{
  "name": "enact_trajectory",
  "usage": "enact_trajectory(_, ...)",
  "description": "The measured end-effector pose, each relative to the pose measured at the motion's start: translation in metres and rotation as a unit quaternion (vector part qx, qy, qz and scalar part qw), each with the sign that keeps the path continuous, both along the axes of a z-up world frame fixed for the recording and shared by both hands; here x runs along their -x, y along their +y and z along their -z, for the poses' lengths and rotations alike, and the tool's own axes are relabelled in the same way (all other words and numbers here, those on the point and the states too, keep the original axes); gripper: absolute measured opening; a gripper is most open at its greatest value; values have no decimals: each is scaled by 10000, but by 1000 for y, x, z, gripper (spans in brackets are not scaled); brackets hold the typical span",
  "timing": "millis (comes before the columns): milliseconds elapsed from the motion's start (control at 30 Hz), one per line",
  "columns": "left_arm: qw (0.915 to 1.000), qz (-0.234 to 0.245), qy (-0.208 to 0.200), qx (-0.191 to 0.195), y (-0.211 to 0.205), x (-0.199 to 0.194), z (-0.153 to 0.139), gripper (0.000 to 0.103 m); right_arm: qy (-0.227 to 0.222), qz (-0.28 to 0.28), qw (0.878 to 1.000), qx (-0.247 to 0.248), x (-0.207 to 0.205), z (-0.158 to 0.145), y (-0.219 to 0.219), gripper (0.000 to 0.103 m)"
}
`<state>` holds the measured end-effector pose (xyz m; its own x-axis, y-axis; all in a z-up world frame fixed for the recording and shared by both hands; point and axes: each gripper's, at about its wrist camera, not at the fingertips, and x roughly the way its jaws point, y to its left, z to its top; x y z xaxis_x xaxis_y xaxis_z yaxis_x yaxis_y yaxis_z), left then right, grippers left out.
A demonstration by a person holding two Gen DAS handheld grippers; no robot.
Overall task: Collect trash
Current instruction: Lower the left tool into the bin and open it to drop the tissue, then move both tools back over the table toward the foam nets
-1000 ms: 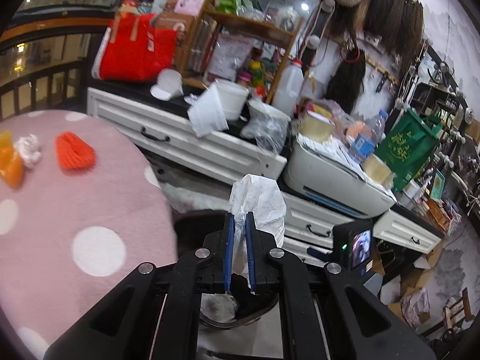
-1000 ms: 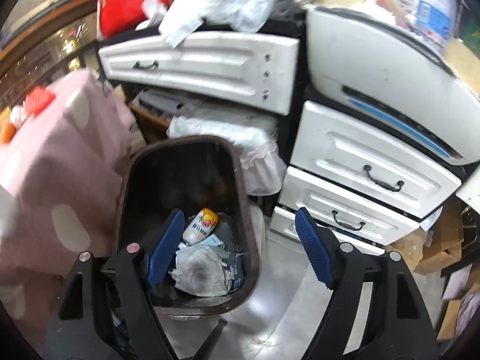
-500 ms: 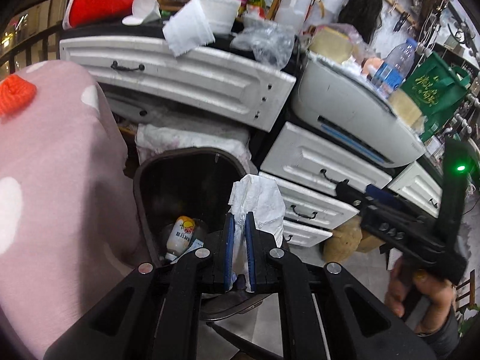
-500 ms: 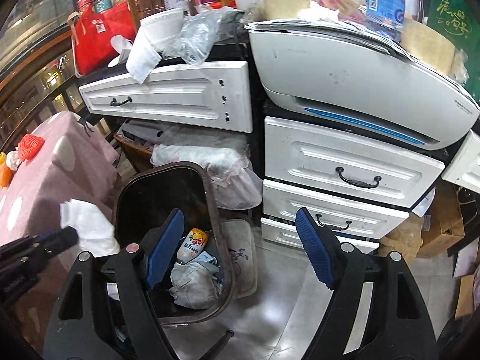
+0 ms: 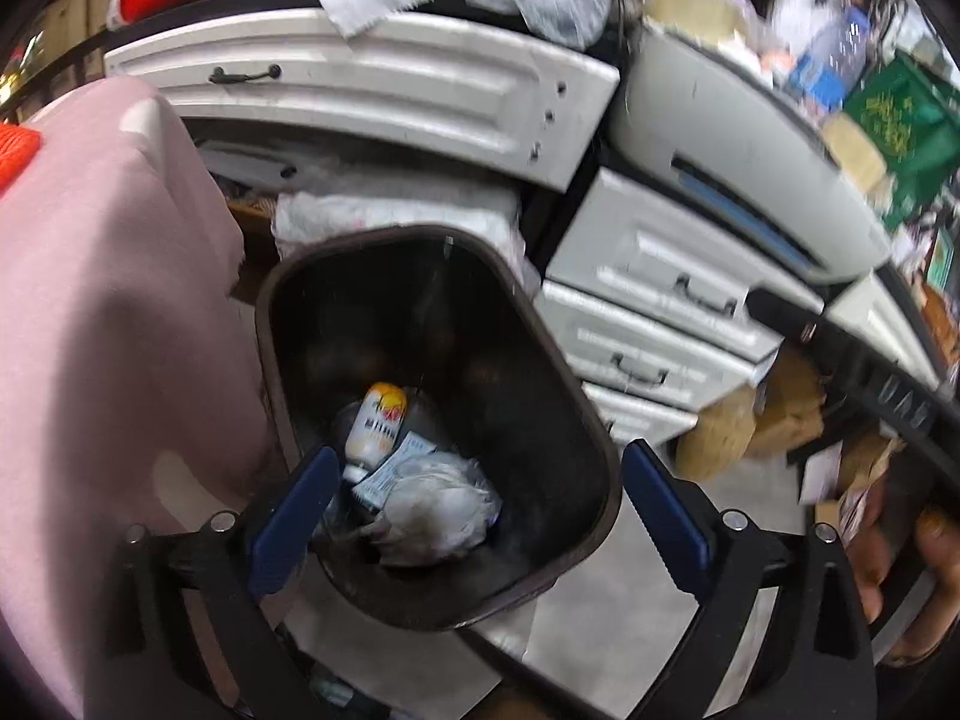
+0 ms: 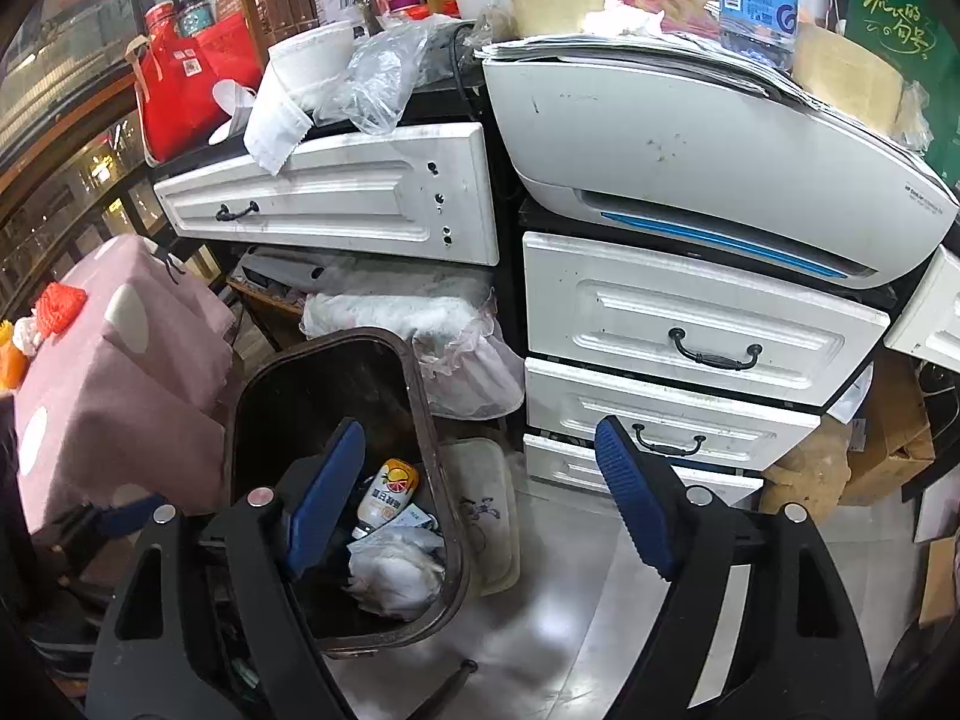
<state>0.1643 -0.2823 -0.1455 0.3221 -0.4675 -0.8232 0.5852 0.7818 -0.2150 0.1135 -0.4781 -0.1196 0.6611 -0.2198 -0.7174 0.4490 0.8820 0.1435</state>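
A dark brown trash bin (image 5: 600, 468) stands on the floor between a pink-covered table and white drawers. In it lie a small bottle with an orange label (image 5: 379, 423), a paper packet (image 5: 393, 468) and crumpled white tissue (image 5: 441, 507). My left gripper (image 5: 480, 516) hangs over the bin's mouth, its jaws opening wide with nothing between the pads. In the right wrist view the same bin (image 6: 435, 444), bottle (image 6: 389, 495) and tissue (image 6: 393, 576) show. My right gripper (image 6: 480, 498) hovers above the bin's right rim, jaws opening and empty. A hand (image 5: 924, 576) holds it.
A pink polka-dot tablecloth (image 6: 120, 384) drapes close on the bin's left. White drawers (image 6: 690, 330) and a white printer (image 6: 690, 138) stand behind and to the right, under much clutter. A pale tray (image 6: 489, 510) lies on the floor beside the bin. Cardboard boxes (image 6: 888, 438) sit at the right.
My left gripper dropped from over the table to above the bin and opened, letting go of the white tissue it held. The right gripper shifted a little and stayed open.
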Motion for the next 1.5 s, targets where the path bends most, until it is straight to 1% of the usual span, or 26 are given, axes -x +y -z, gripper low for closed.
enact_trajectory(100, 9999, 113, -97, -42, 0, 8, -2, 94, -84, 17, 10000, 38, 2, -5, 1, 83)
enact_trajectory(233, 9988, 250, -416, -30, 3, 24, -17, 95, -182, 5, 9998, 41, 3, -10, 1, 87)
enact_trajectory(367, 9977, 352, -575, 105, 11, 38, -35, 97, -284, -118, 9995, -38, 3, -15, 6, 87)
enact_trajectory(533, 9956, 313, -857, 228, 30, 50, -58, 97, -473, -416, 9980, 46, 0, -28, 24, 87)
enact_trajectory(700, 9924, 167, -1176, 334, 51, 58, -81, 97, -644, -708, 9953, 149, -6, -42, 43, 87)
enact_trajectory(867, 9883, -60, -1452, 466, 79, 60, -104, 97, -788, -1118, 9905, 123, -14, -55, 68, 87)
enact_trajectory(1000, 9858, -249, -1601, 450, 101, 57, -116, 97, -835, -1531, 9846, 101, -23, -61, 94, 87)
enact_trajectory(1133, 9831, -594, -1689, 387, 133, 49, -123, 97, -821, -2001, 9763, 68, -37, -64, 125, 87)
enact_trajectory(1233, 9810, -868, -1703, 318, 159, 42, -127, 97, -826, -2367, 9680, -78, -50, -68, 147, 87)
enact_trajectory(1300, 9782, -1100, -1741, 267, 180, 38, -129, 97, -809, -2547, 9636, -126, -58, -71, 161, 87)
enact_trajectory(1333, 9769, -1191, -1756, 246, 189, 37, -130, 97, -810, -2702, 9592, -168, -63, -73, 172, 87)
enact_trajectory(1400, 9733, -1419, -1797, 181, 210, 34, -132, 97, -814, -2905, 9532, -195, -70, -76, 187, 87)
enact_trajectory(1500, 9661, -1833, -1816, 93, 246, 29, -130, 97, -815, -3254, 9420, -87, -80, -83, 218, 87)
